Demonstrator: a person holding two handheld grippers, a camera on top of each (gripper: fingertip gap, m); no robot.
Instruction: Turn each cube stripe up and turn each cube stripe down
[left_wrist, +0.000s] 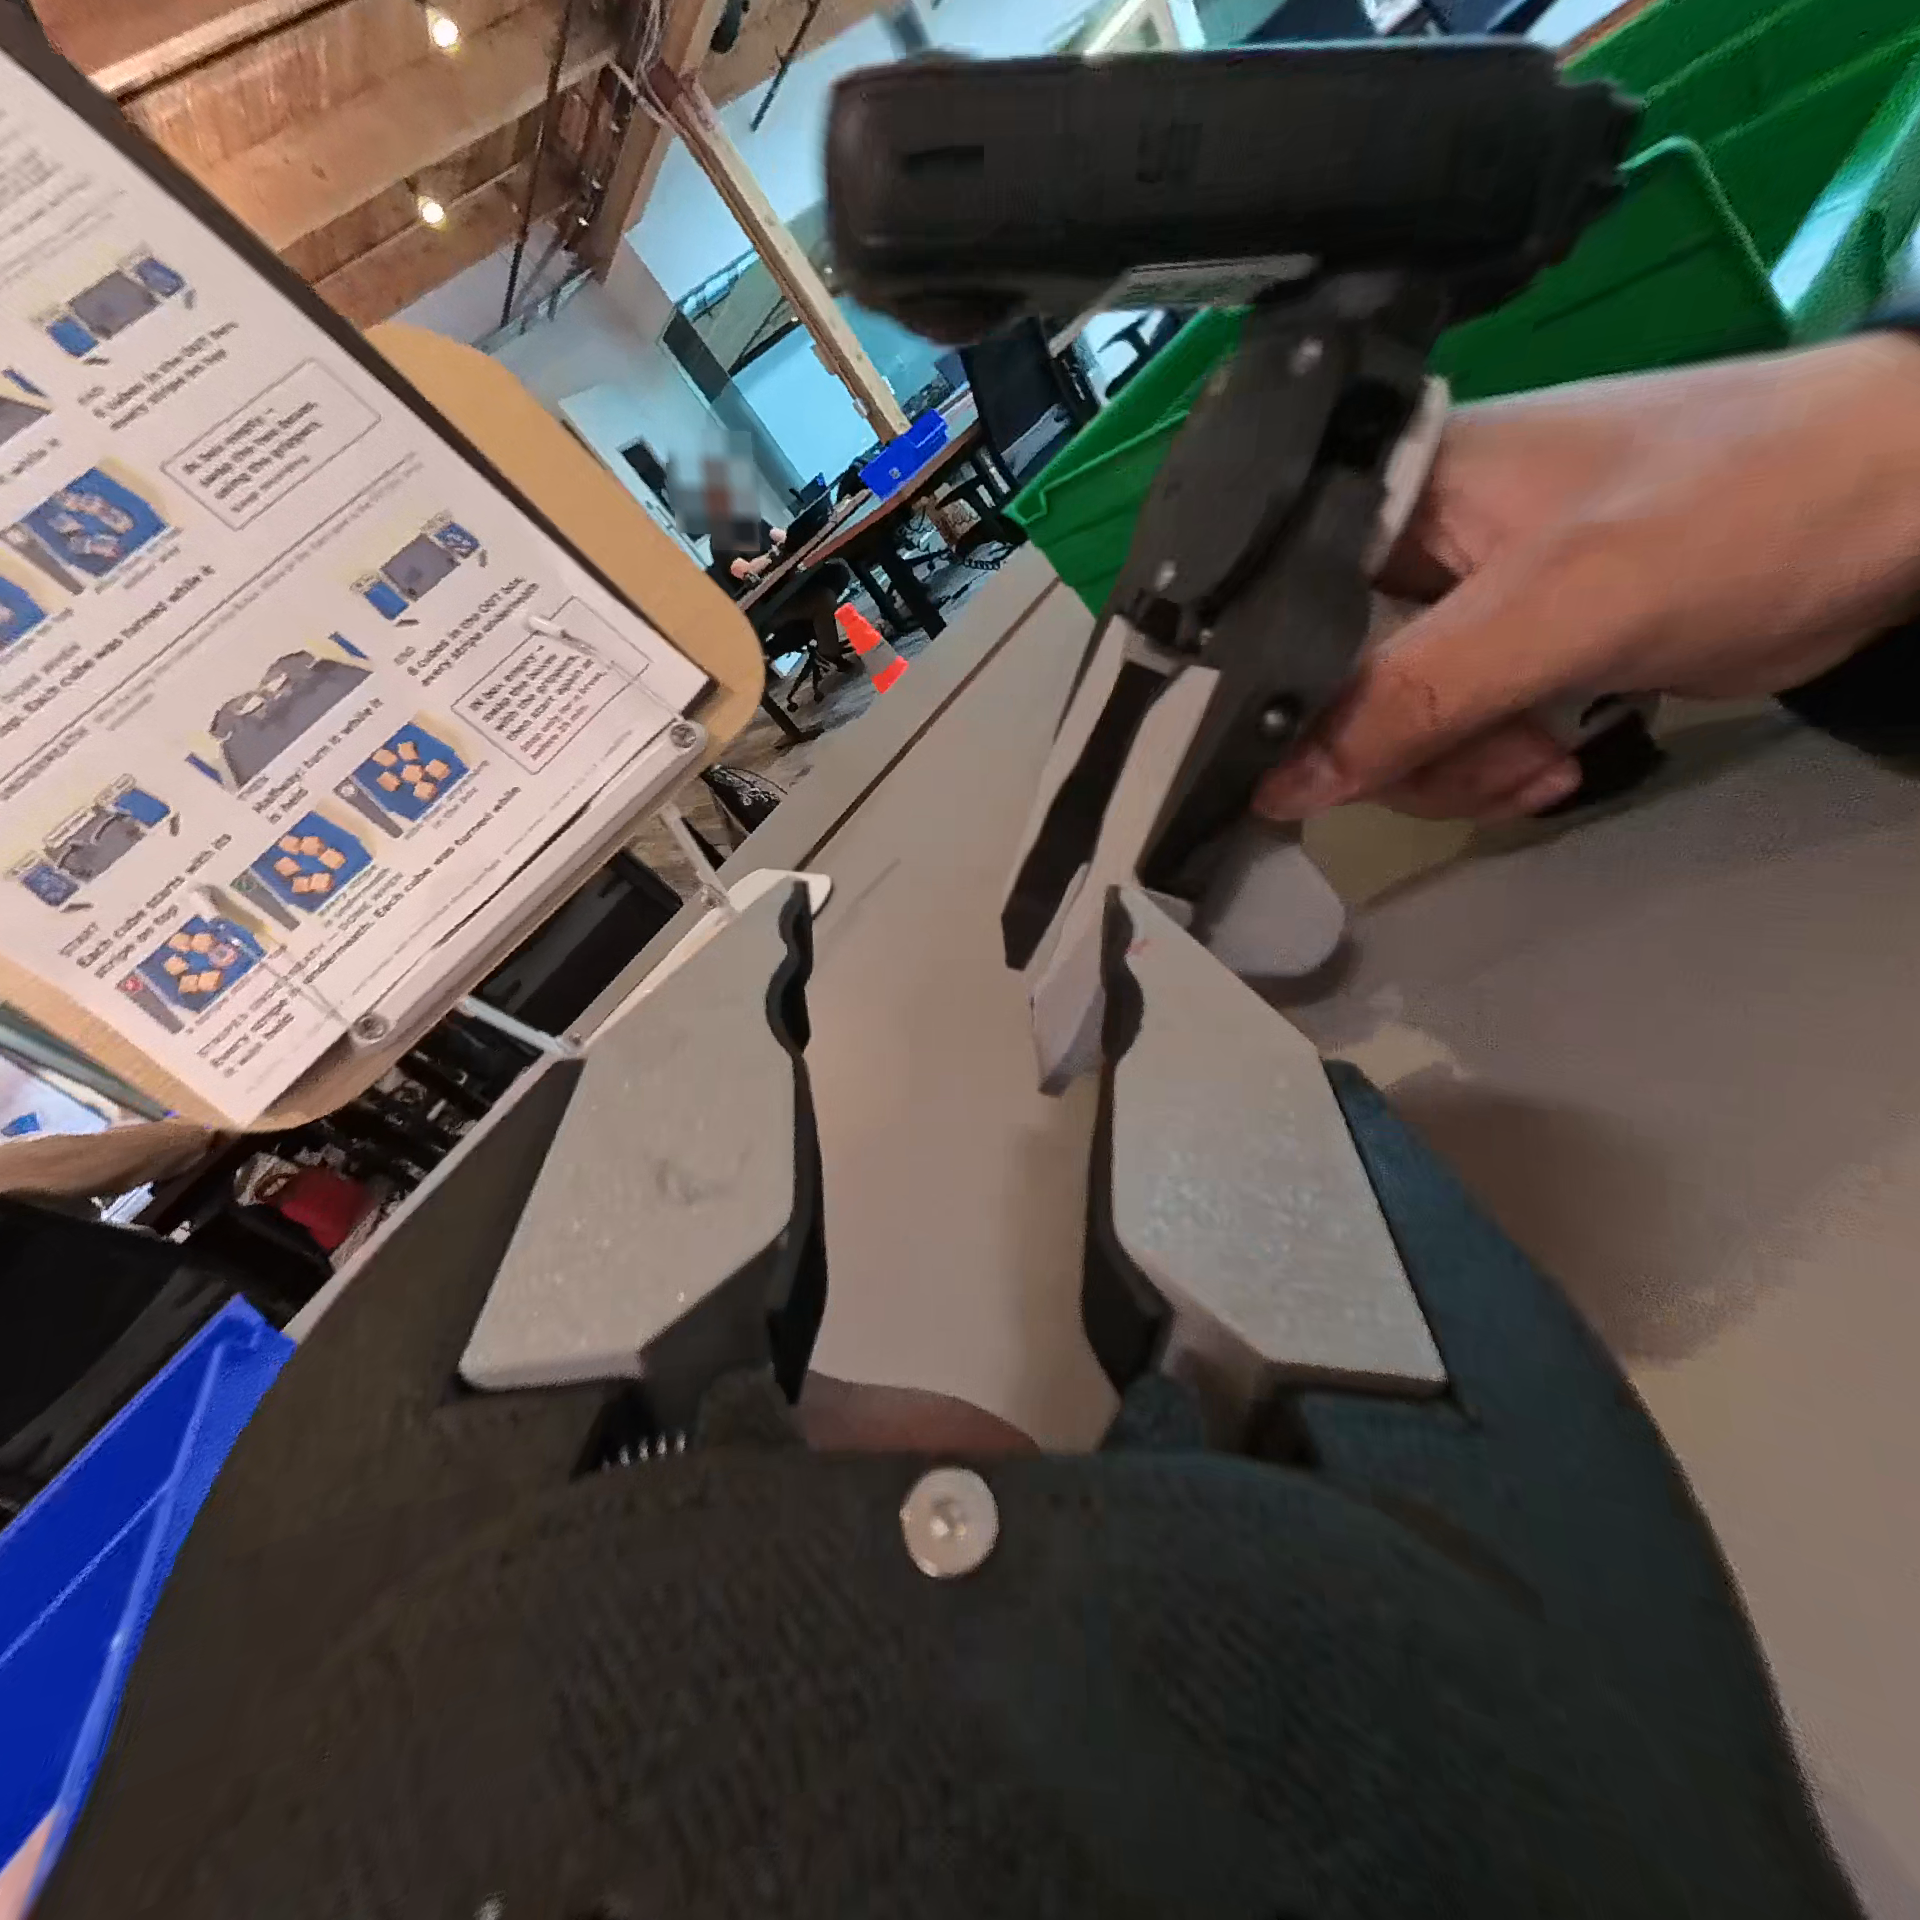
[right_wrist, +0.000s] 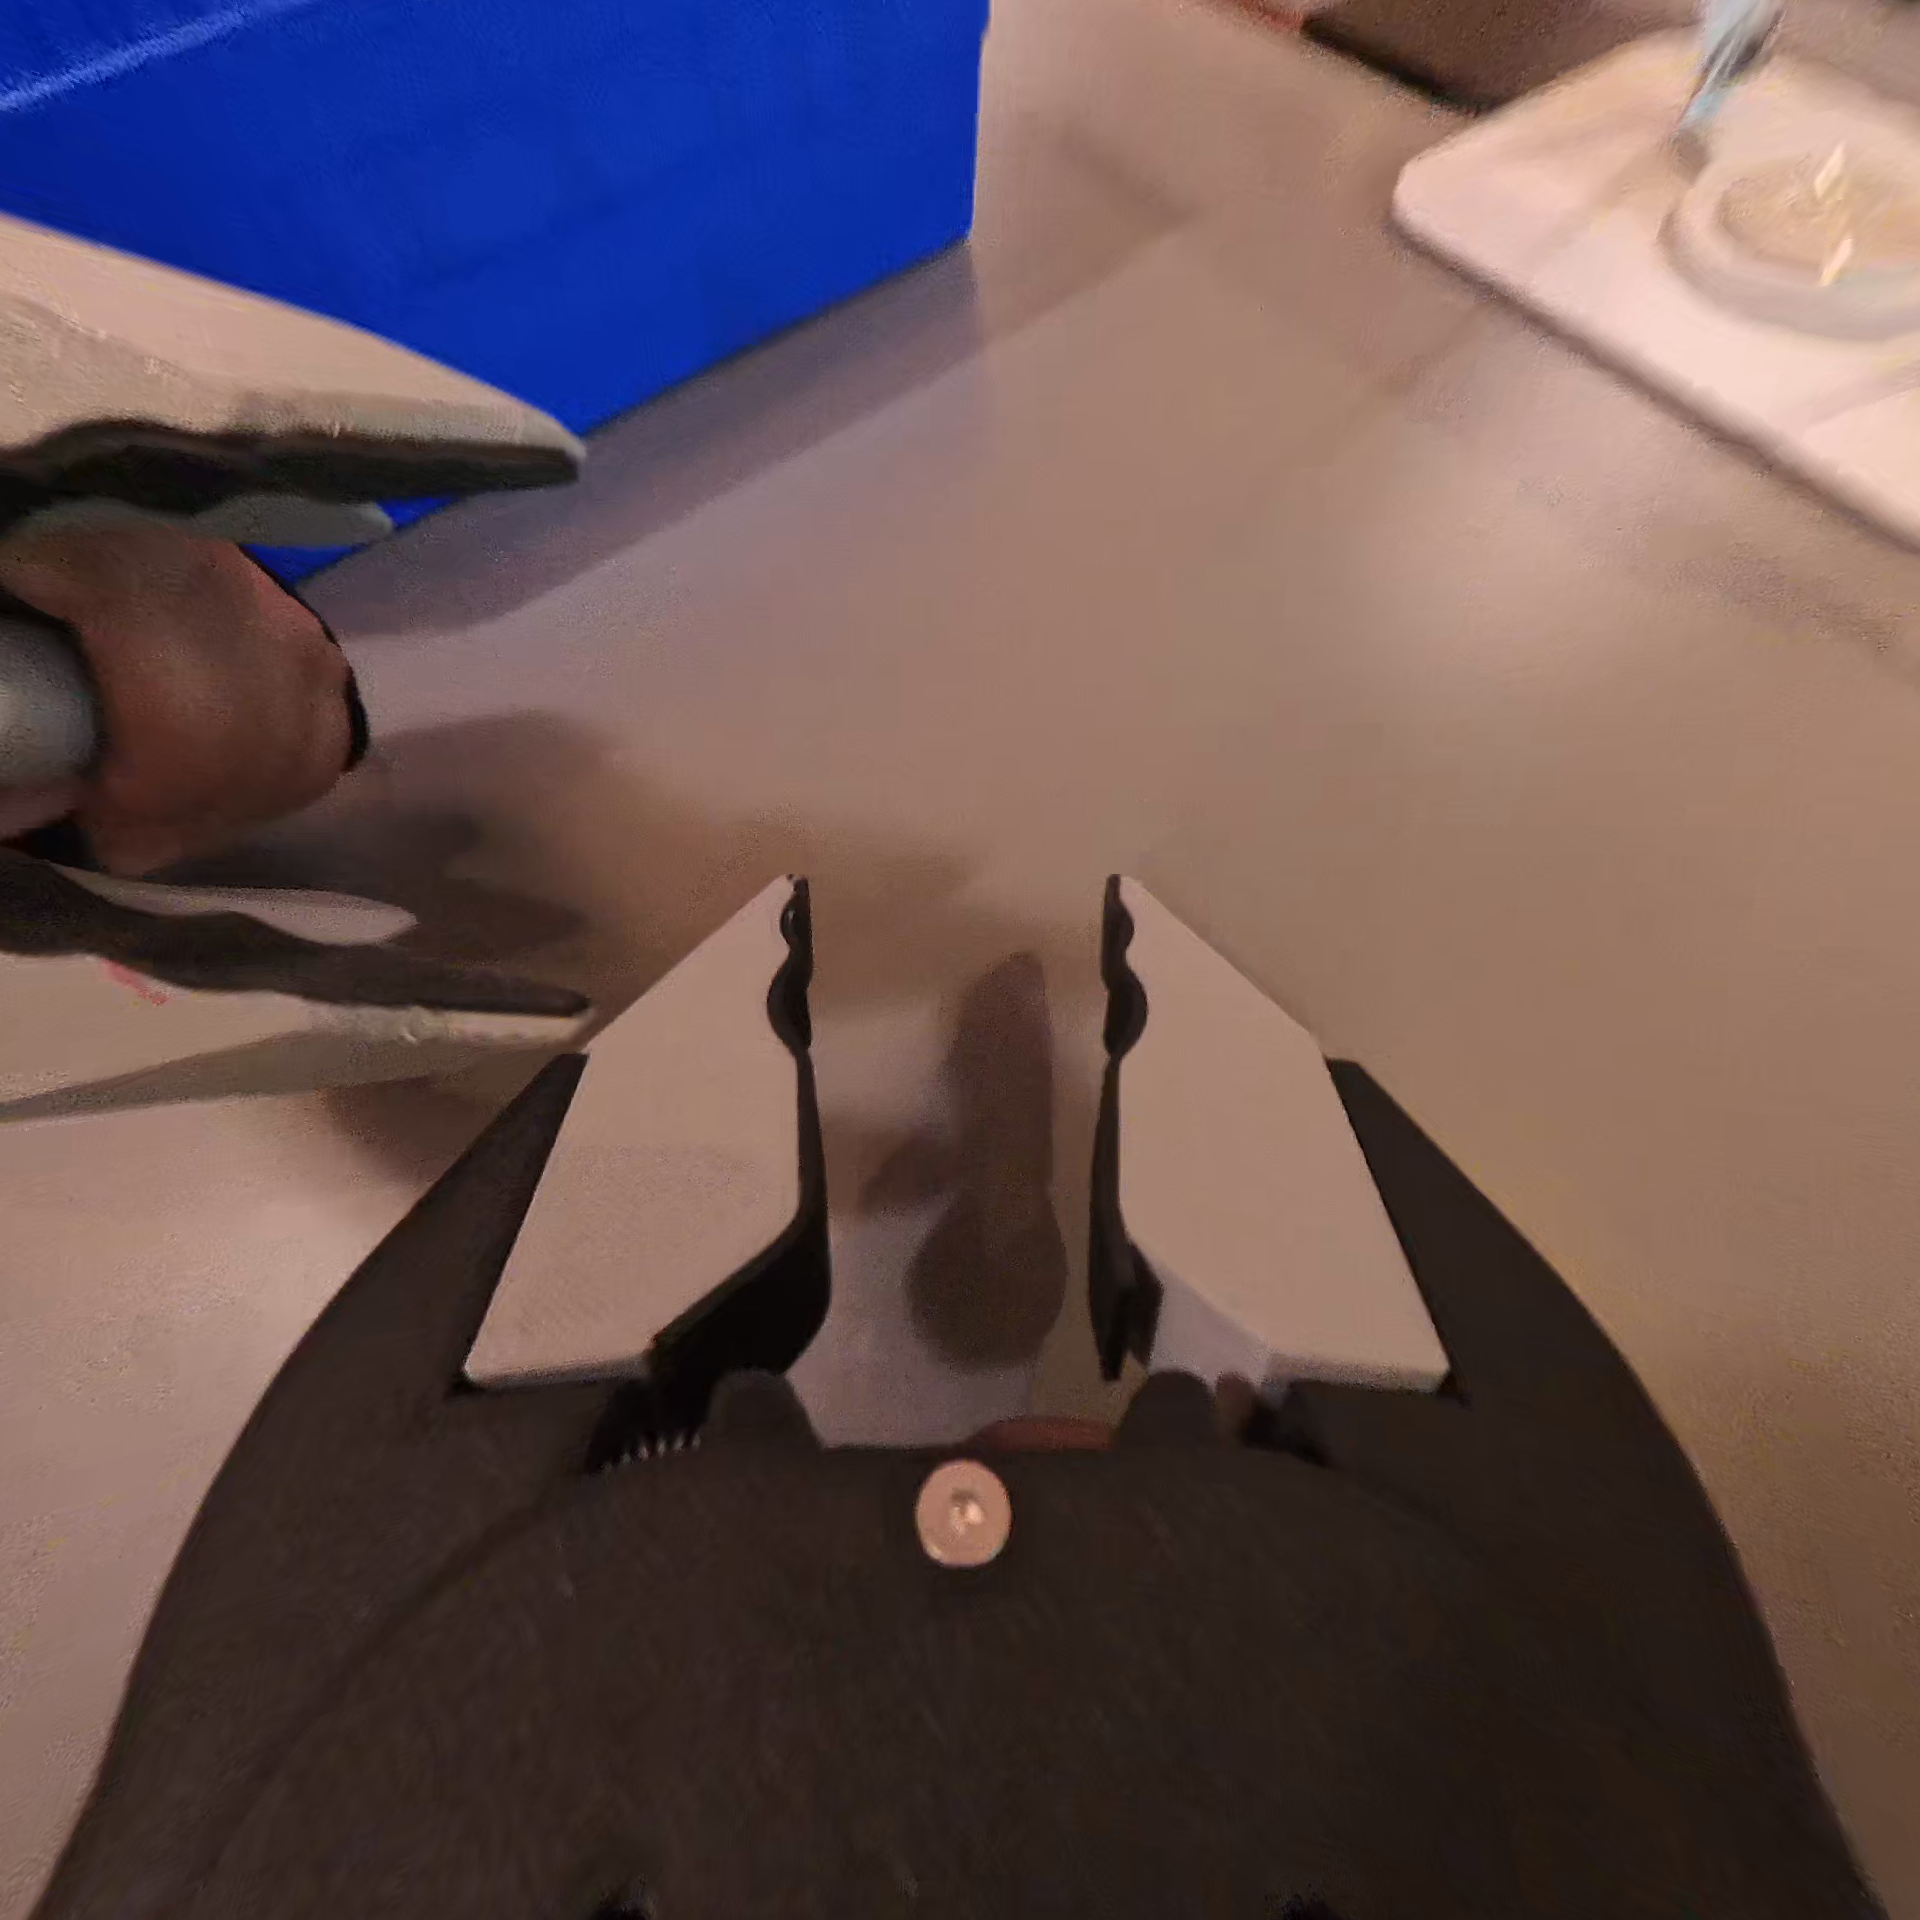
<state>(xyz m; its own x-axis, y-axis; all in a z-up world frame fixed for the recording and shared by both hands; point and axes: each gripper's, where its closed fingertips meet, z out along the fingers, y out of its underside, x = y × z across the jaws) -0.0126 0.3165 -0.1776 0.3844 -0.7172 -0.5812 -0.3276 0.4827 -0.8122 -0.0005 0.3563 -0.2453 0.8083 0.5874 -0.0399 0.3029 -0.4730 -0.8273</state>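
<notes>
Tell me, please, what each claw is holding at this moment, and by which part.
Nothing is held. The left claw is open, with only bare table between its fingers. The right claw is open too, above the same table. No cube is visible.

— Where's the left gripper (left_wrist: 951, 914)?
— Low at six o'clock in its own view, jaws parted, nothing between them.
— And the right gripper (right_wrist: 954, 894)?
— Likewise gaping and empty; a hand (left_wrist: 1621, 613) grips it at three o'clock.
</notes>
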